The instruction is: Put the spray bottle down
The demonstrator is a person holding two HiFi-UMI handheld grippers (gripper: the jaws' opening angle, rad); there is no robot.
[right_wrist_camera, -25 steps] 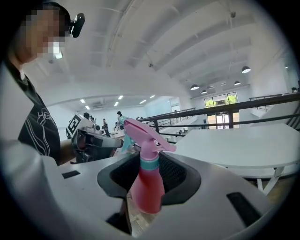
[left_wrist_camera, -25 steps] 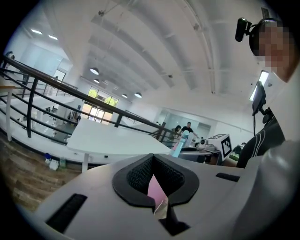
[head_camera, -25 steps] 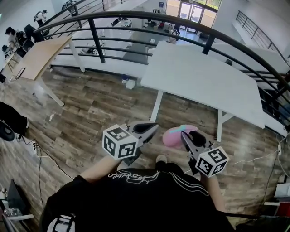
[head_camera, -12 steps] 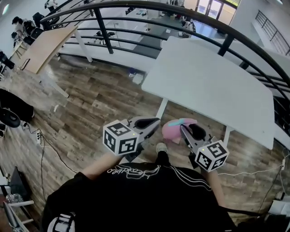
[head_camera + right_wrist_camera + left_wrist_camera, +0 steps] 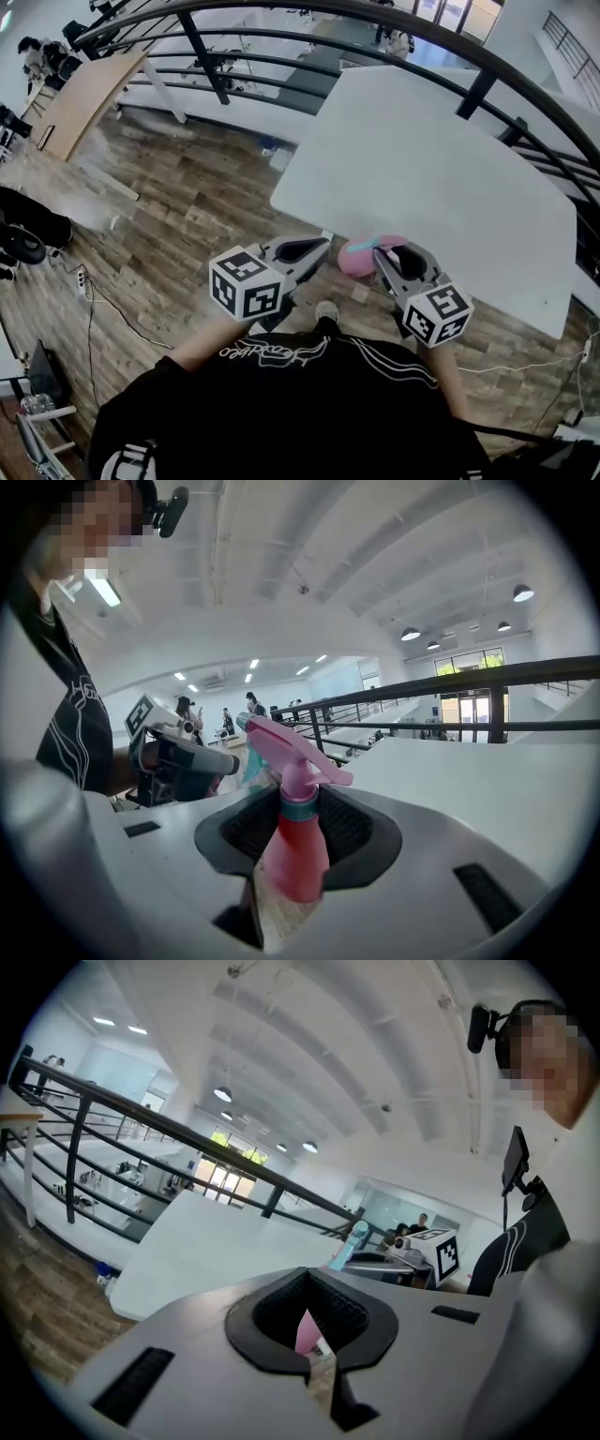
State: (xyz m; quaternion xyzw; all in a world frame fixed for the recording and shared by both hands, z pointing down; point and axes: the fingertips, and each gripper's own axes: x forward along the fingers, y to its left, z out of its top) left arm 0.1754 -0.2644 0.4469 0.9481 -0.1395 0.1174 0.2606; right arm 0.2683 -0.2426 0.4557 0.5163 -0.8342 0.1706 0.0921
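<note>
My right gripper (image 5: 379, 253) has its jaws pinching the pink spray bottle (image 5: 292, 855), airborne at the worktop (image 5: 422, 169) edge. My left gripper (image 5: 319, 248) has its jaws pressed together, empty. Released here, the bottle could topple to the floor (image 5: 187, 216).

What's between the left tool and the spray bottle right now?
Nothing. In the head view a narrow bare gap separates the left tool from the spray bottle, and only the wood floor shows through it.
</note>
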